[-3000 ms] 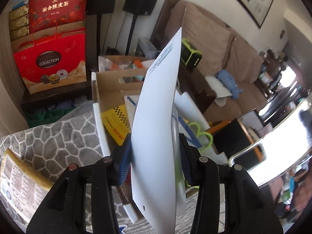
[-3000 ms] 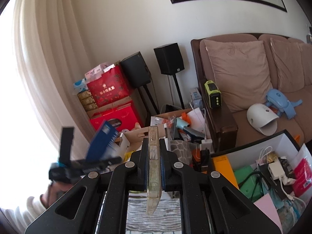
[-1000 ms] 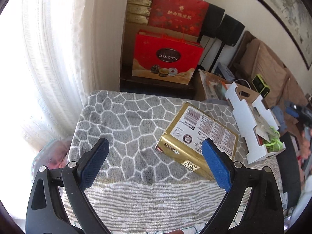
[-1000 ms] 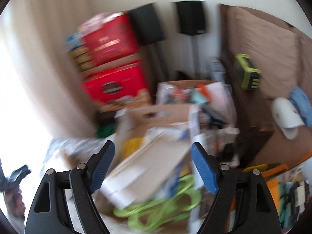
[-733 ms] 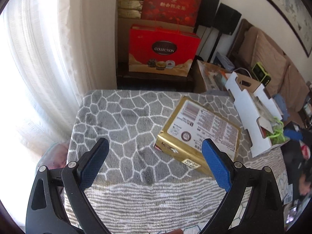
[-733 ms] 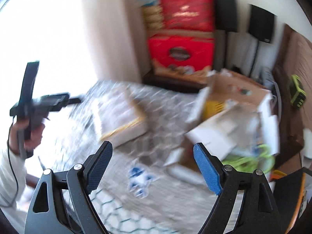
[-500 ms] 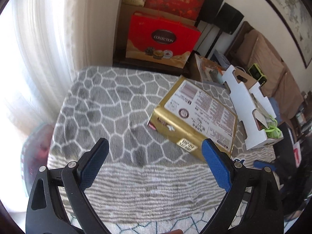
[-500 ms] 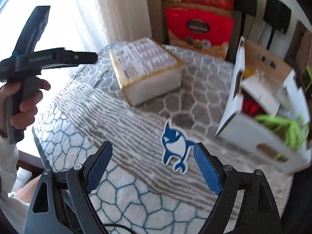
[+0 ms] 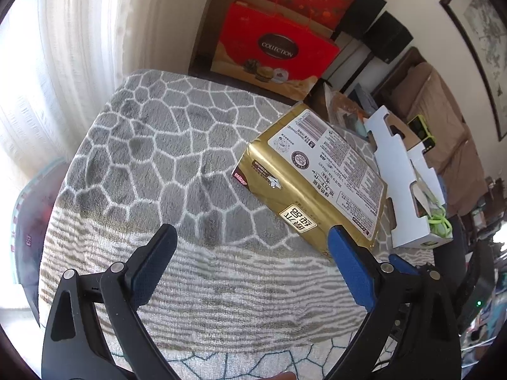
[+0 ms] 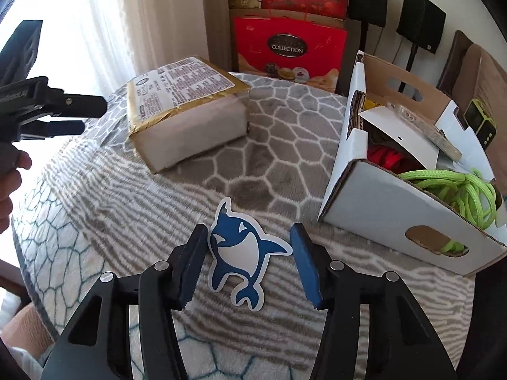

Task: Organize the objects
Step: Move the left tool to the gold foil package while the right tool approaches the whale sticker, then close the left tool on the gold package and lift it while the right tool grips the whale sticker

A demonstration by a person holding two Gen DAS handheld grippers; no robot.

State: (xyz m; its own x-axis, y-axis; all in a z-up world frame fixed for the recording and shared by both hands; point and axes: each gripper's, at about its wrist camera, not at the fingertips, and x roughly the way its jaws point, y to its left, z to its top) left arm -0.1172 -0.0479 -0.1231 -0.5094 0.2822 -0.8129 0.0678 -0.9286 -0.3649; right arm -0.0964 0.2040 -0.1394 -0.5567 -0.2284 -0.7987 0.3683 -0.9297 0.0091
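Two grippers: my right gripper nearer the tag
Tag: flat between my closing jaws, untouched, long axis along them
Left gripper: spread, empty

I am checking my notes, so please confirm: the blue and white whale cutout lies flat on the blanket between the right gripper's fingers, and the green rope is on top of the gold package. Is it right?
Not quite. The green rope is in the white cardboard box, not on the gold package; the right wrist view shows it. The whale cutout does lie flat on the blanket between the closing jaws of the right gripper.
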